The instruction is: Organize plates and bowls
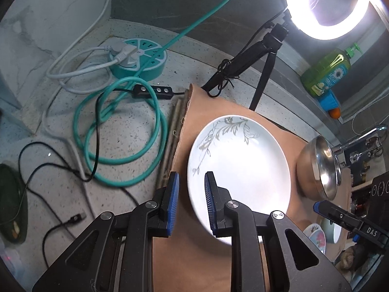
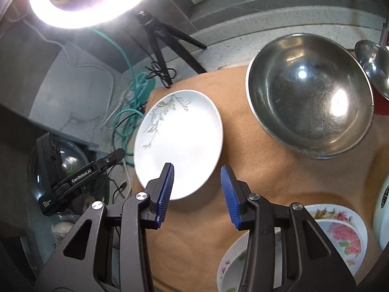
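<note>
A white plate (image 1: pixel 239 160) with a grey leaf pattern lies flat on the tan cloth (image 1: pixel 199 255). My left gripper (image 1: pixel 192 202) hovers over the plate's near-left rim, its blue pads a small gap apart with nothing pressed between them. In the right wrist view the same plate (image 2: pixel 178 143) sits ahead of my right gripper (image 2: pixel 198 189), which is open over the plate's near edge and the cloth. A large steel bowl (image 2: pixel 308 95) rests upright to the right of the plate. Flowered bowls (image 2: pixel 340 233) are stacked at the near right.
A ring light (image 1: pixel 328 7) on a black tripod (image 1: pixel 257 56) stands behind the cloth. A teal power strip (image 1: pixel 138 58) and coiled cables (image 1: pixel 121 131) cover the counter at left. A green soap bottle (image 1: pixel 325 70) and a faucet (image 1: pixel 364 141) are at right. A second steel bowl (image 2: pixel 372 70) is at the far right.
</note>
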The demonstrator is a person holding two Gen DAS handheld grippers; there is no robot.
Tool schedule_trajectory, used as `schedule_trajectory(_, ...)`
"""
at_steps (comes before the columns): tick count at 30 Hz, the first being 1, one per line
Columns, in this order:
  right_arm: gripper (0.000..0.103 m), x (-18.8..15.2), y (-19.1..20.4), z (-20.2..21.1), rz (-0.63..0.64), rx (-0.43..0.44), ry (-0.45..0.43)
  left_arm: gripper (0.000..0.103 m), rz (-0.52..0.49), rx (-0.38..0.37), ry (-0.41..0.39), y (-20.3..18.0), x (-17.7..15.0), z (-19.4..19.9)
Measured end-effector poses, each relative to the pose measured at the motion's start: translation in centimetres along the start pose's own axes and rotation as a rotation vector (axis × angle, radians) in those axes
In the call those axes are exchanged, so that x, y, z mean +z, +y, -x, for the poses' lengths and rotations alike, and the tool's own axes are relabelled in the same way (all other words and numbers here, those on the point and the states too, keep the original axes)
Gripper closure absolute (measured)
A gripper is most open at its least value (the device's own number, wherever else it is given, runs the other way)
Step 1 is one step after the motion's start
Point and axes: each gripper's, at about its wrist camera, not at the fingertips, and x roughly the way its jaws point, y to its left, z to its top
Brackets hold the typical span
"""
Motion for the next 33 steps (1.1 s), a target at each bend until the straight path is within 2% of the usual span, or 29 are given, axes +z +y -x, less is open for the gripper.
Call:
schedule_trajectory(12,0.073,1.9,-1.6,-3.8,-0.041,-0.047,0.049,0.083,-0.042,0.011,0.031,-0.3,2.6,-2.8)
schedule_trajectory(20,0.083,1.9,-1.4,-5.3,-0.029,-0.057,0.083,0.084,-0.043,0.004,0.058,0.0,2.9,-3.8)
schedule_trajectory(22,0.084,1.9,-1.4,-5.7,-0.026,-0.061,0.088,0.09,-0.048,0.0,0.07,-0.1,2.7,-4.2)
schedule_trajectory(26,0.093,1.9,-1.5,-6.3,-0.021,-0.062,0.096,0.094,-0.048,-0.011,0.077,-0.3,2.6,-4.6)
schedule_trajectory(33,0.096,1.9,-1.6,-6.3,-0.005,-0.071,0.095,0.095,-0.054,0.0,0.073,-0.6,2.3,-4.5)
